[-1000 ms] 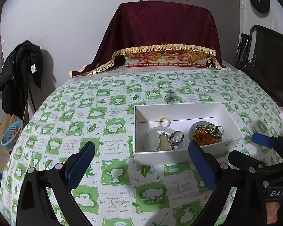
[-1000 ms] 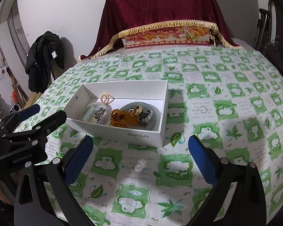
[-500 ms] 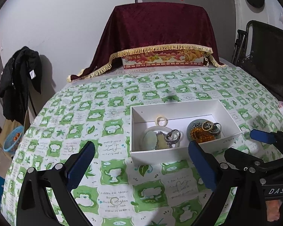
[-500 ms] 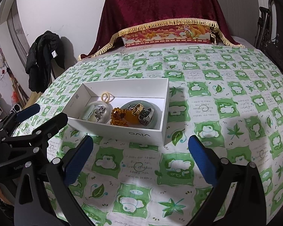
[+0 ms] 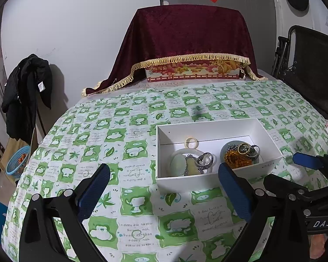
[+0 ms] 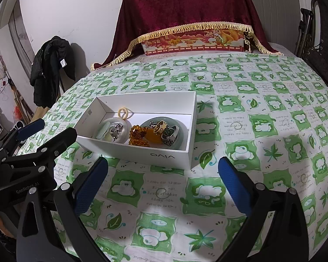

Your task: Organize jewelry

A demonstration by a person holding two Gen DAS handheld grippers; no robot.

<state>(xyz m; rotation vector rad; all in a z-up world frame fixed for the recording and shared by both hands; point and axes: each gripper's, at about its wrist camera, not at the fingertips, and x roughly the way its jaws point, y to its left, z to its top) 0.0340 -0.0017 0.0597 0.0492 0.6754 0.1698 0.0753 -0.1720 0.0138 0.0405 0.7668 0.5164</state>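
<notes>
An open white box point(image 5: 185, 183) point(image 6: 164, 155) sits on the green-patterned tablecloth. It holds a cream ring point(image 5: 191, 142) point(image 6: 123, 112), a pale jade bangle with a pendant point(image 5: 181, 163) point(image 6: 109, 131), amber beads point(image 5: 236, 160) point(image 6: 138, 136) and metal rings on a green dish point(image 5: 248, 149) point(image 6: 167, 132). My left gripper point(image 5: 164, 190) is open and empty just short of the box. My right gripper point(image 6: 163, 185) is open and empty in front of the box. Each gripper shows at the edge of the other's view.
A gift box under a dark red fringed cloth point(image 5: 192, 43) point(image 6: 192, 11) stands at the table's far edge. A black coat point(image 5: 26, 91) hangs at the left. A black folding chair point(image 5: 312, 65) stands at the right. A blue basket point(image 5: 17, 160) is on the floor.
Both grippers have drawn back and tilted up a little, so the box sits lower and farther in each view. Both stay open. The jewelry has not moved.
</notes>
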